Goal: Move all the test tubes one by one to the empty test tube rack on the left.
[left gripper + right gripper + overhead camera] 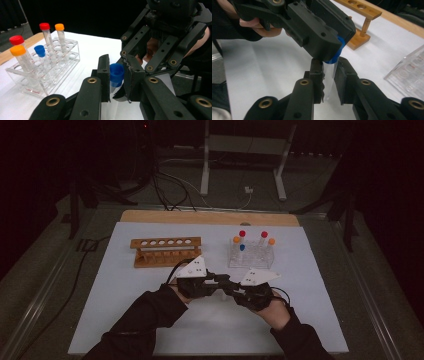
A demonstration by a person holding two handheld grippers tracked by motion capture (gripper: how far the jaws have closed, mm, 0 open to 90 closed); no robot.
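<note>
Over the white mat's middle, both grippers meet on one clear tube with a blue cap (117, 72). My left gripper (116, 76) is shut on the blue cap, one pad on each side. My right gripper (329, 68) is shut on the clear tube body (329, 77) just below the cap (340, 48). In the high view the left gripper (222, 281) and the right gripper (232, 288) point at each other, tips touching. The tube's lower end is hidden by the jaws.
A clear plastic rack (251, 257) behind the grippers holds several tubes with red, orange and blue caps (44, 26). A wooden rack (166, 251) with empty holes stands at the back left. The white mat (100, 295) lies under it all.
</note>
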